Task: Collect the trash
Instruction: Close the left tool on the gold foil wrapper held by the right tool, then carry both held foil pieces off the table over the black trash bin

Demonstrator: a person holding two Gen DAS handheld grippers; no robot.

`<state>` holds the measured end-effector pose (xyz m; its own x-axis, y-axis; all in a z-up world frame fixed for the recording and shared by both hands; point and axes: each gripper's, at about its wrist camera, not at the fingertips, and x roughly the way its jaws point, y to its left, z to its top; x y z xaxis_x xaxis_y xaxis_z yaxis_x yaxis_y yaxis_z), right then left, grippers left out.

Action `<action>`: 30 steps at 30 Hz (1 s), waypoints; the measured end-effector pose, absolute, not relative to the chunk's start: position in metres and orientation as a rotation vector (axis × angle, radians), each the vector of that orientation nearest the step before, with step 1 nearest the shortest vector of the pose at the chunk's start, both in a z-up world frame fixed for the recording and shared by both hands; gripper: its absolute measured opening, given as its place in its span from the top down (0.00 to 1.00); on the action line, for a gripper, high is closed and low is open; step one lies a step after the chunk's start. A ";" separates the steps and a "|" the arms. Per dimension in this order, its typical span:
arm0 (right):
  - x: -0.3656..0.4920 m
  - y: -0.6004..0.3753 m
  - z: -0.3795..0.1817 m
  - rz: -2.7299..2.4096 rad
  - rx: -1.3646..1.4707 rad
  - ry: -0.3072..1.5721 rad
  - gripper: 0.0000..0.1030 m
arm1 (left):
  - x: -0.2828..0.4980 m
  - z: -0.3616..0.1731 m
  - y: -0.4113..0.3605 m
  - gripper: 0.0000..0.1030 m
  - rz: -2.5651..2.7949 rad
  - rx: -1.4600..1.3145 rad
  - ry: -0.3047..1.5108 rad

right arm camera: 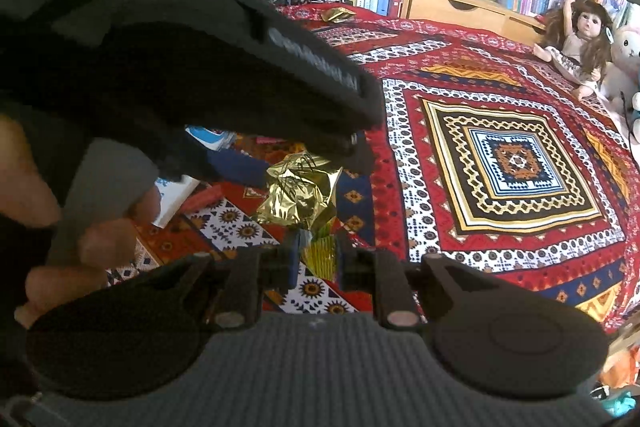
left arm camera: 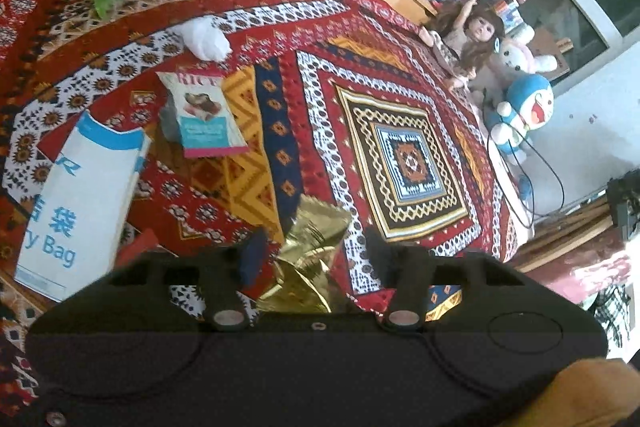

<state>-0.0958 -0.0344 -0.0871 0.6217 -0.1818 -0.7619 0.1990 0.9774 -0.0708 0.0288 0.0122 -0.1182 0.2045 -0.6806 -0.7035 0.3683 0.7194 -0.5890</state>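
White bag [left arm camera: 80, 199] only in left view

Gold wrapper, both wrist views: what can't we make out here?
- Gold wrapper: lower end hidden behind the left gripper body in the left view, so contact with its fingers is unclear.
- Right view: the left gripper covers the wrapper's top.
- White bag: print cut off by the left frame edge.
- Snack packet: small text blurred.
- Right gripper: pinches a foil corner.
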 end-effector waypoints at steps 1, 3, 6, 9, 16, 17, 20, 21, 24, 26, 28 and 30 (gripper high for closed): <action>-0.096 -0.035 -0.087 -0.216 0.020 0.873 0.78 | 0.028 -0.118 0.010 0.78 -0.745 -0.308 1.147; -0.096 -0.036 -0.088 -0.215 0.019 0.876 0.78 | 0.026 -0.116 0.010 0.77 -0.729 -0.302 1.127; -0.100 -0.039 -0.088 -0.218 0.022 0.880 0.78 | 0.024 -0.111 0.014 0.78 -0.704 -0.318 1.102; -0.107 -0.045 -0.087 -0.226 0.030 0.884 0.78 | 0.024 -0.104 0.019 0.78 -0.676 -0.326 1.072; -0.134 -0.058 -0.081 -0.248 0.046 0.885 0.78 | 0.005 -0.089 0.021 0.78 -0.654 -0.283 1.027; -0.139 -0.059 -0.080 -0.251 0.047 0.883 0.78 | 0.000 -0.087 0.021 0.78 -0.653 -0.277 1.023; -0.156 -0.064 -0.075 -0.260 0.051 0.874 0.78 | -0.021 -0.080 0.019 0.78 -0.651 -0.255 1.008; -0.163 -0.067 -0.073 -0.262 0.055 0.869 0.78 | -0.028 -0.079 0.019 0.78 -0.652 -0.247 1.003; -0.185 -0.072 -0.066 -0.269 0.067 0.856 0.78 | -0.056 -0.072 0.017 0.78 -0.651 -0.233 0.991; -0.201 -0.076 -0.061 -0.272 0.073 0.849 0.78 | -0.075 -0.068 0.017 0.78 -0.649 -0.227 0.987; -0.219 -0.079 -0.056 -0.272 0.073 0.841 0.78 | -0.096 -0.063 0.017 0.78 -0.645 -0.222 0.983; -0.236 -0.081 -0.052 -0.270 0.069 0.834 0.78 | -0.118 -0.059 0.018 0.78 -0.643 -0.214 0.976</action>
<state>-0.2365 -0.0812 -0.0520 0.6398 -0.2096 -0.7394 0.2636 0.9636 -0.0451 -0.1181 0.0178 -0.0594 0.3939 -0.5946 -0.7009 0.4089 0.7963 -0.4457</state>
